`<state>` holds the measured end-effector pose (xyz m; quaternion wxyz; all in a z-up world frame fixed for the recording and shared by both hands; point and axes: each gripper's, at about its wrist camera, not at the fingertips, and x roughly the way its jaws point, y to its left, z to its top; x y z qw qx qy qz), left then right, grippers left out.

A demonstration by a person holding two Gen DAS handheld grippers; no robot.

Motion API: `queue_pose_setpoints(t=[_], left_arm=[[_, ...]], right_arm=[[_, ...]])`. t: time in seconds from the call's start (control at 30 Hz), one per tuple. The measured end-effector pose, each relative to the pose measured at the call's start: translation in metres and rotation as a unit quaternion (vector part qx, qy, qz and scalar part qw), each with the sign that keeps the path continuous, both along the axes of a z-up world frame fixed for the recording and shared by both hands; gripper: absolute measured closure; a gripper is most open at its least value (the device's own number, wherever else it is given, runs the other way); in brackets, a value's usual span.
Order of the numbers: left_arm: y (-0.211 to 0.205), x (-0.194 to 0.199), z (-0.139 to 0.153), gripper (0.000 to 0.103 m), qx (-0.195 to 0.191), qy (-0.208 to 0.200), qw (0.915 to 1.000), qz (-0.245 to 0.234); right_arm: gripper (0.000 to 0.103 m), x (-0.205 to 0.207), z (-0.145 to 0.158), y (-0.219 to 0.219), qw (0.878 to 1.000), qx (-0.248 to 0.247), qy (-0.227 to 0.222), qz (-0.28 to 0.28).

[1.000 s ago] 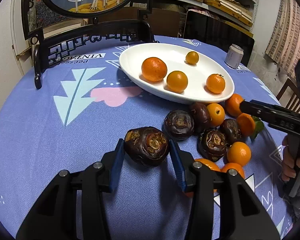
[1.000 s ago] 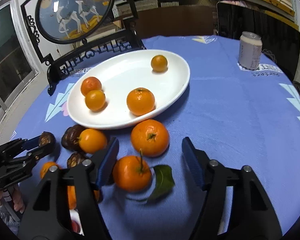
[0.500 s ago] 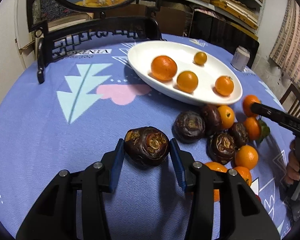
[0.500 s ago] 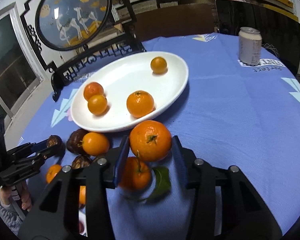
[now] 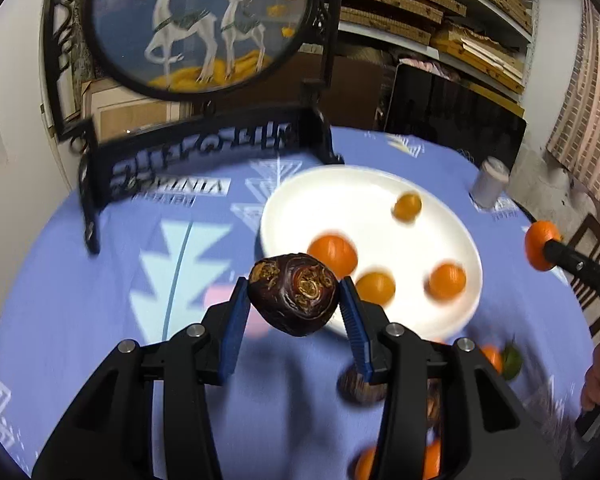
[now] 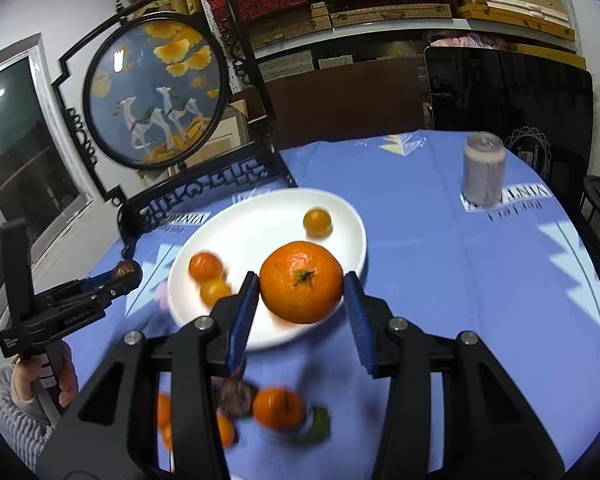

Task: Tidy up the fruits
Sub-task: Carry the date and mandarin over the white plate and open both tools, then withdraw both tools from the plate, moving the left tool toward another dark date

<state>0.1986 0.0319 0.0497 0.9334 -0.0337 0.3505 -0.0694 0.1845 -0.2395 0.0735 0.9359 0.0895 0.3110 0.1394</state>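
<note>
My left gripper [image 5: 294, 306] is shut on a dark brown wrinkled fruit [image 5: 294, 294] and holds it in the air before the white oval plate [image 5: 332, 188]. My right gripper [image 6: 302, 298] is shut on a large orange [image 6: 301, 281], lifted above the plate's [image 6: 260, 216] near rim. The plate holds several small oranges [image 5: 333, 250] [image 6: 317, 222]. More oranges [image 6: 278, 408] and dark fruits [image 6: 234, 398] lie blurred on the blue cloth below. Each gripper shows in the other's view: the right one [image 5: 542, 252], the left one [image 6: 126, 274].
A black ornate stand with a round deer painting [image 5: 196, 20] rises at the table's back left. A pale can [image 6: 483, 174] stands at the back right. A chair [image 5: 594, 264] is beyond the right edge. Shelves of boxes line the back wall.
Both grippers have risen off the table with their fruit. The right gripper shut on the large orange and lifted it toward the plate. The left lifted the dark fruit.
</note>
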Motion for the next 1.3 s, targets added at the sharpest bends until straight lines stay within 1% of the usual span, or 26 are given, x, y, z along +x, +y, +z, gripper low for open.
queue_pose_setpoints(t=[0.07,0.17,0.23,0.37,0.43,0.47,0.5,0.53,0.57,0.7,0.77,0.83,0.9,0.97,1.0,1.1,1.13,1.2,1.3], left_arm=[[-0.004,0.019,0.004,0.057,0.001,-0.002,1.0,0.001],[-0.01,0.05,0.001,0.057,-0.007,0.009,0.9999,0.0],[-0.015,0.071,-0.007,0.057,-0.008,0.023,0.9997,-0.003],[-0.026,0.1,-0.024,0.057,0.007,0.044,0.999,-0.007],[-0.029,0.107,-0.031,0.057,0.015,0.054,0.9984,-0.011],[-0.028,0.106,-0.031,0.055,0.012,0.05,0.9986,-0.011],[-0.027,0.105,-0.03,0.049,0.005,0.046,0.9989,-0.011],[-0.026,0.104,-0.029,0.044,0.0,0.043,0.999,-0.01],[-0.023,0.101,-0.027,0.038,-0.007,0.038,0.9992,-0.009],[-0.018,0.083,-0.012,0.038,-0.013,0.02,0.9997,-0.007],[-0.015,0.069,-0.005,0.038,-0.013,0.013,0.9998,-0.006],[-0.011,0.048,-0.002,0.038,-0.01,0.009,0.9999,-0.007],[-0.006,0.026,-0.003,0.037,-0.009,0.006,0.9999,-0.005],[-0.001,0.001,-0.009,0.036,-0.012,0.006,0.9999,-0.002],[0.0,-0.012,-0.015,0.036,-0.009,0.013,0.9999,-0.002],[-0.005,-0.033,-0.029,0.036,-0.002,0.026,0.9996,-0.013],[-0.01,-0.04,-0.035,0.036,0.007,0.031,0.9993,-0.022],[-0.017,-0.051,-0.044,0.036,0.027,0.034,0.9986,-0.031],[-0.019,-0.055,-0.051,0.036,0.039,0.037,0.9979,-0.035]], right_arm=[[0.058,0.018,-0.003,0.004,1.0,0.006,0.01,0.004],[0.058,0.044,-0.013,0.015,1.0,0.005,0.023,0.012],[0.058,0.062,-0.022,0.025,0.999,-0.007,0.034,0.023],[0.058,0.082,-0.039,0.035,0.998,-0.021,0.051,0.03],[0.053,0.087,-0.045,0.034,0.998,-0.018,0.056,0.027],[0.049,0.086,-0.046,0.031,0.998,-0.013,0.051,0.019],[0.044,0.086,-0.045,0.028,0.999,-0.011,0.048,0.016],[0.044,0.086,-0.044,0.027,0.999,-0.009,0.048,0.015],[0.044,0.084,-0.041,0.027,0.999,-0.007,0.046,0.016],[0.044,0.071,-0.027,0.025,0.999,-0.007,0.033,0.015],[0.042,0.057,-0.019,0.024,1.0,-0.009,0.024,0.016],[0.038,0.042,-0.013,0.022,1.0,-0.009,0.017,0.018],[0.036,0.021,-0.009,0.019,1.0,-0.011,0.009,0.019],[0.036,-0.001,-0.009,0.015,1.0,-0.008,0.004,0.021],[0.034,-0.011,-0.01,0.014,1.0,-0.007,0.004,0.021],[0.028,-0.041,-0.016,0.009,1.0,-0.009,0.003,0.019],[0.027,-0.052,-0.019,0.007,1.0,-0.009,0.002,0.018],[0.026,-0.064,-0.023,0.005,1.0,-0.009,0.001,0.018],[0.024,-0.076,-0.027,0.0,1.0,-0.002,-0.002,0.017]])
